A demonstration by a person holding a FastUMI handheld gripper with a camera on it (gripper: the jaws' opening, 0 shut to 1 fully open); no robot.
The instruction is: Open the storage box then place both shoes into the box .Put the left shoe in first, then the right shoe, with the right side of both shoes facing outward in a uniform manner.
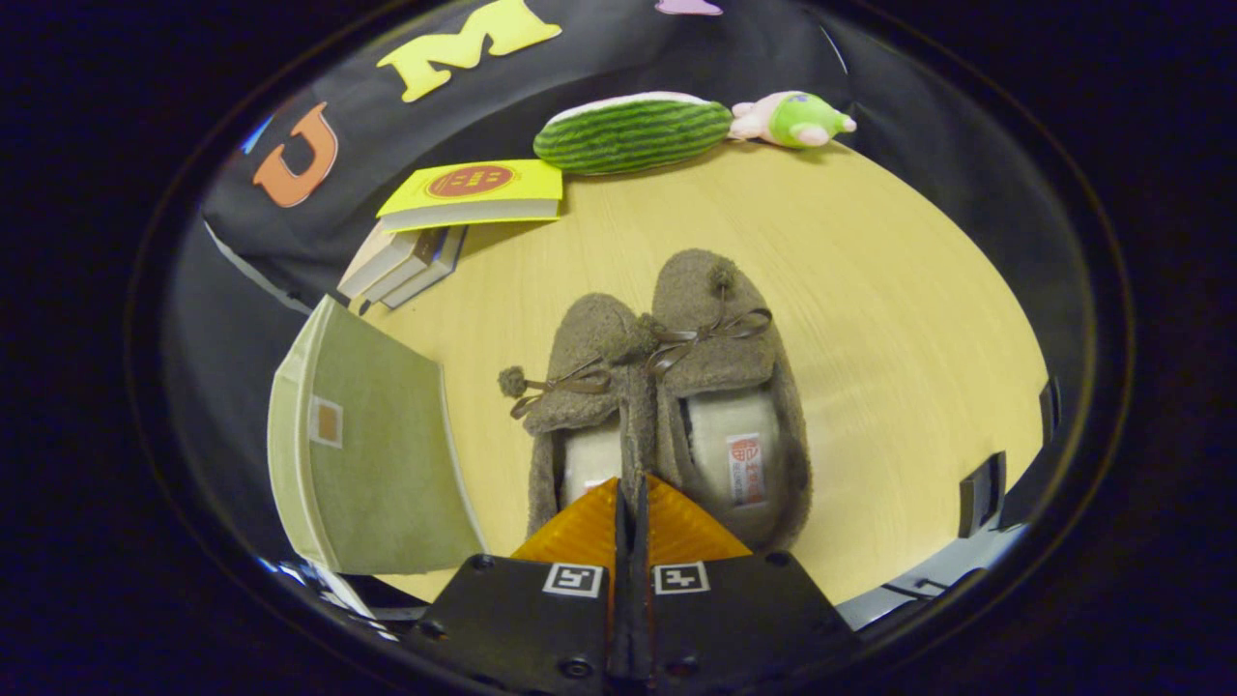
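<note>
Two brown fuzzy slippers with bow laces lie side by side on the wooden table (870,319), toes pointing away from me. The left-hand slipper (585,387) touches the right-hand slipper (720,377), which lies slightly further forward. My gripper (633,480) is shut, its fingertips pressed together just over the heel end where the two slippers meet; I see nothing held between them. The green fabric storage box (372,454) stands to the left of the slippers and fingers, its lid on.
Beyond the box lies a stack of books with a yellow one (474,193) on top. A striped green plush (633,132) and a pink-and-green plush toy (792,119) rest at the table's far edge. Black clips (981,493) sit on the right edge.
</note>
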